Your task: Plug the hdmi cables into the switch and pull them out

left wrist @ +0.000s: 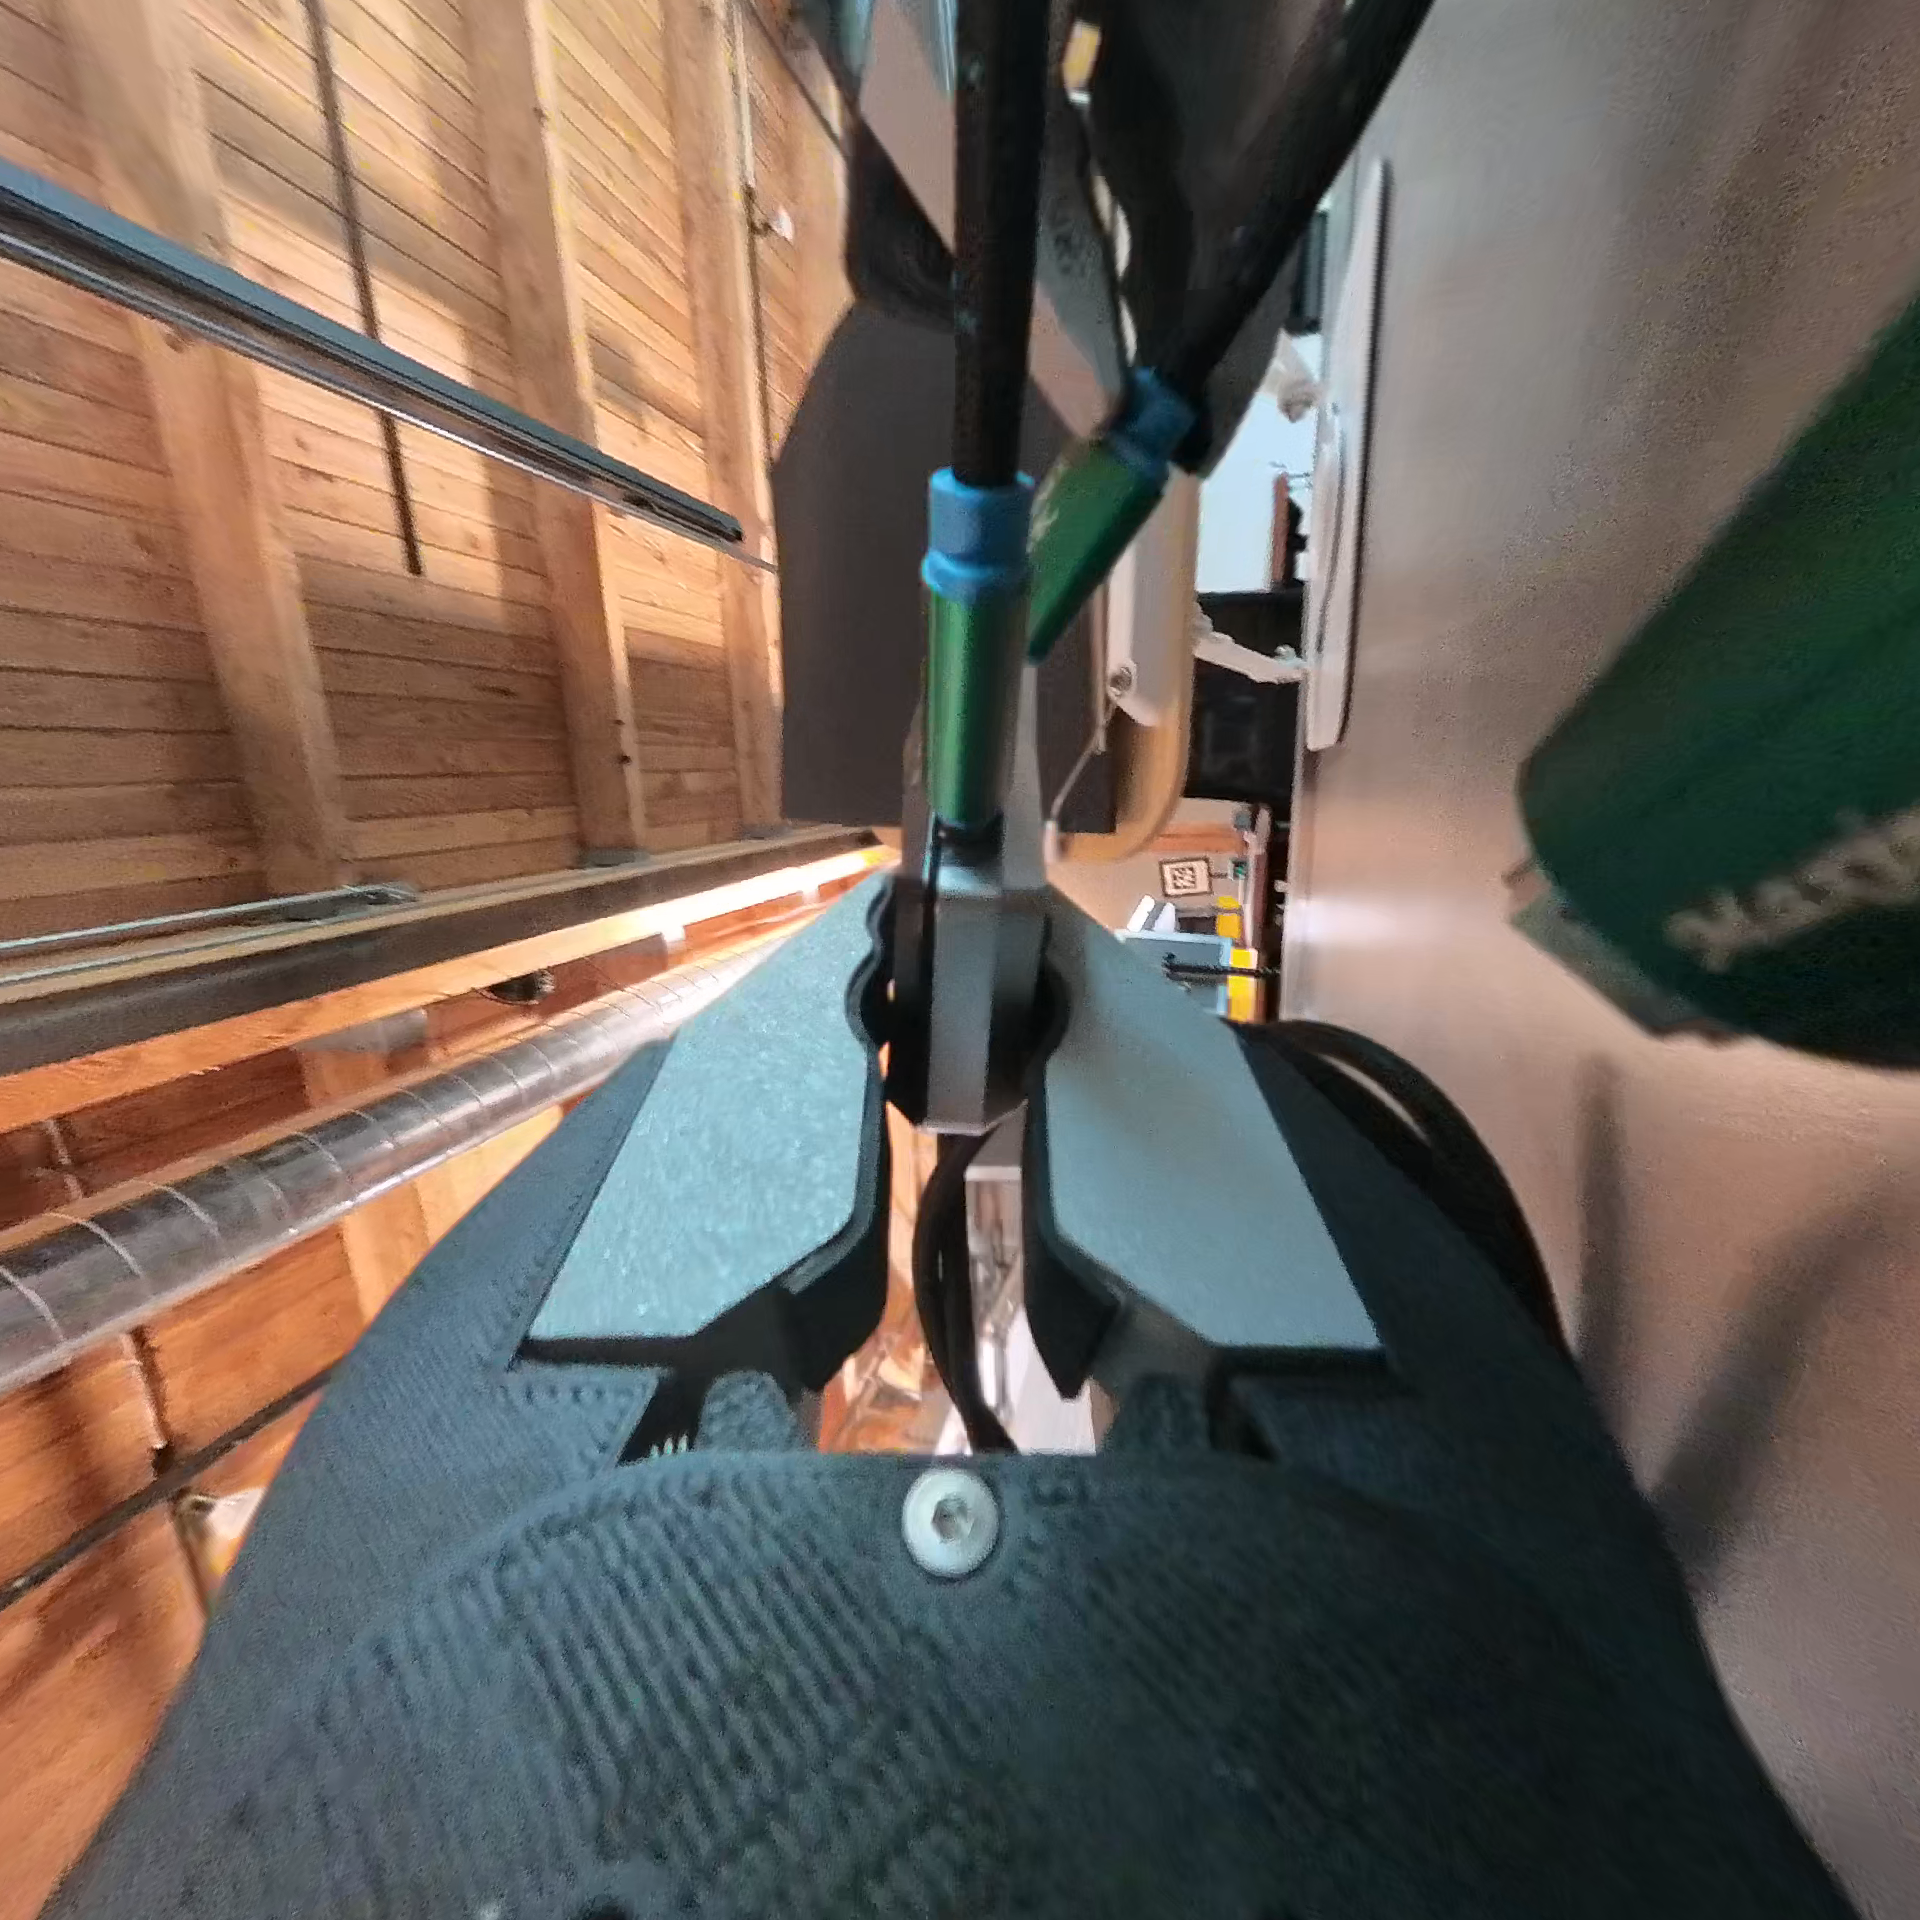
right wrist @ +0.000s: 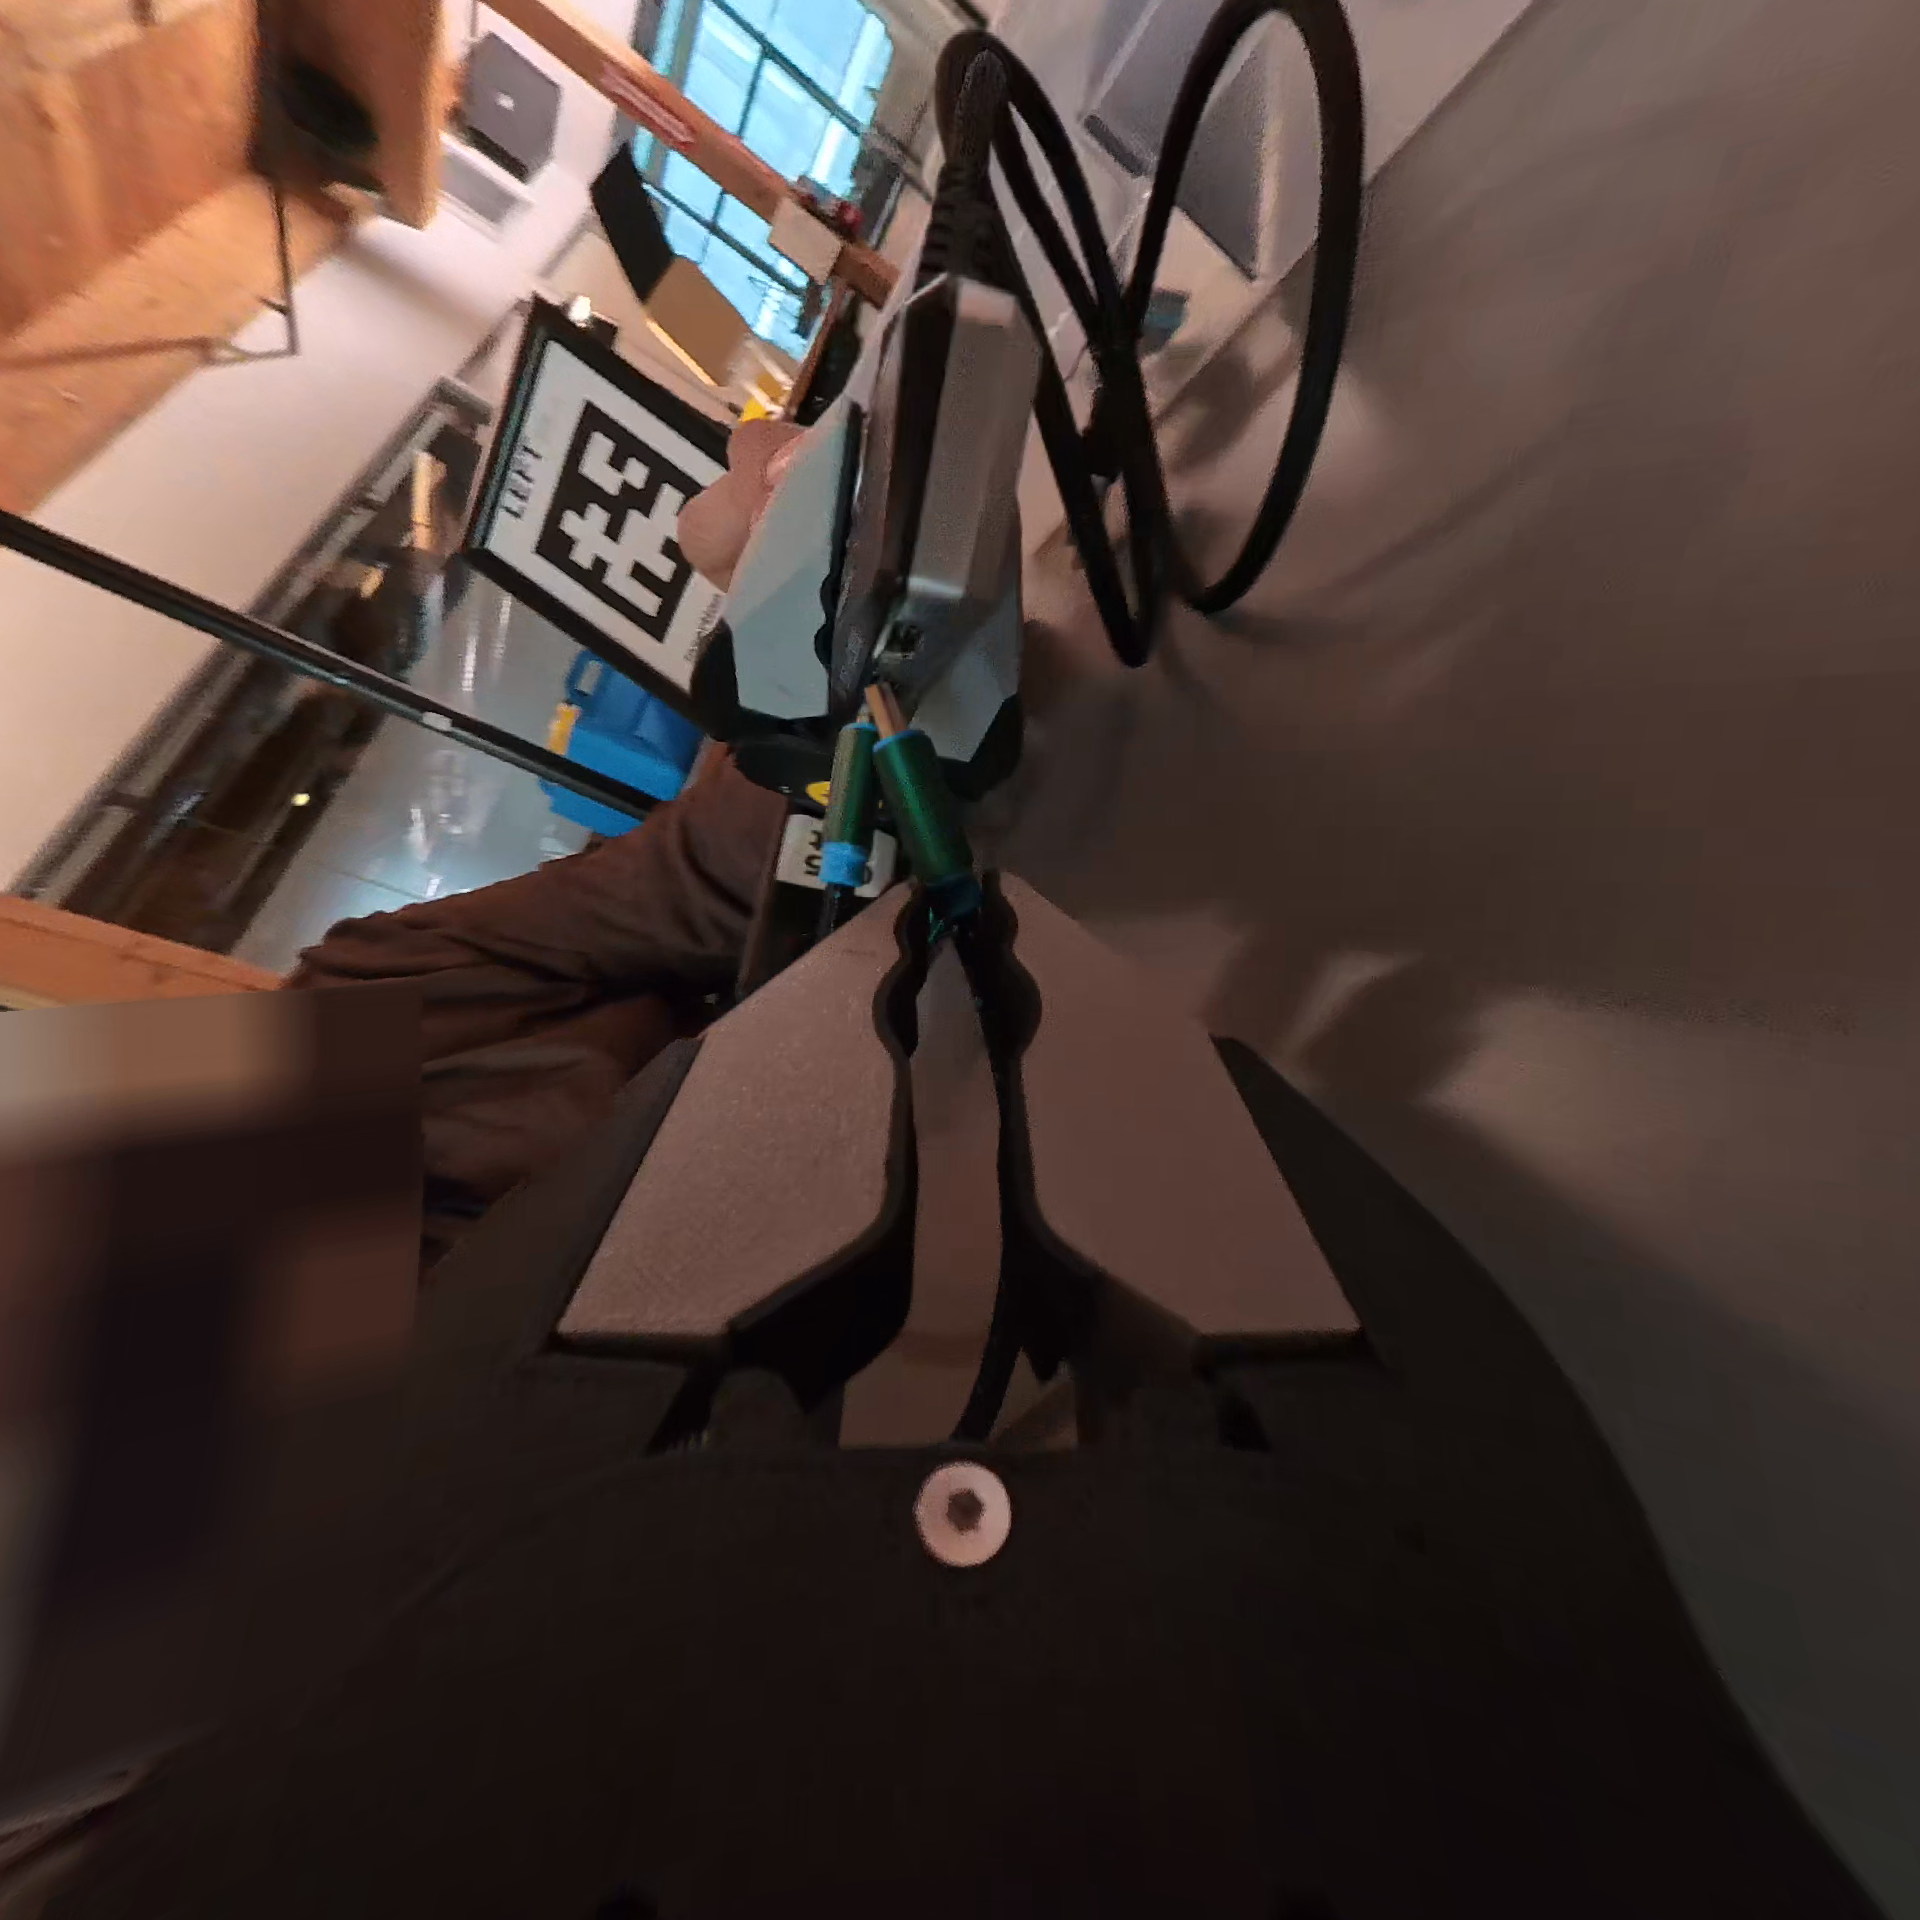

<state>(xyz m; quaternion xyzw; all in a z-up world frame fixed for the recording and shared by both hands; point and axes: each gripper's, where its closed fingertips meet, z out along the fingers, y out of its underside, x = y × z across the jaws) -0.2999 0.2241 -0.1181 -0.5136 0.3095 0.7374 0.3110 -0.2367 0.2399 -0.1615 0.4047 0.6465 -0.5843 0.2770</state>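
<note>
My left gripper [left wrist: 966,987] is shut on the grey metal switch [left wrist: 971,997] and holds it in the air. A green HDMI plug with a blue collar [left wrist: 971,665] sits in the switch's far end. A second green plug [left wrist: 1091,530] hangs tilted beside it. In the right wrist view my right gripper [right wrist: 961,935] is shut on the black cable just behind that second plug [right wrist: 920,805]. Its gold tip shows bare right at the switch [right wrist: 956,468]. The first plug [right wrist: 847,790] sits alongside. Another green plug [left wrist: 1745,748] is blurred, close at the right.
Black cable loops [right wrist: 1247,312] lie on the grey table [right wrist: 1558,727]. A black-and-white marker board [right wrist: 613,520], a blue box [right wrist: 613,748] and a person's brown sleeve [right wrist: 499,997] are at the left. Wooden beams and a metal duct [left wrist: 312,1174] are beyond the left gripper. Left tips to right tips: about 8 cm.
</note>
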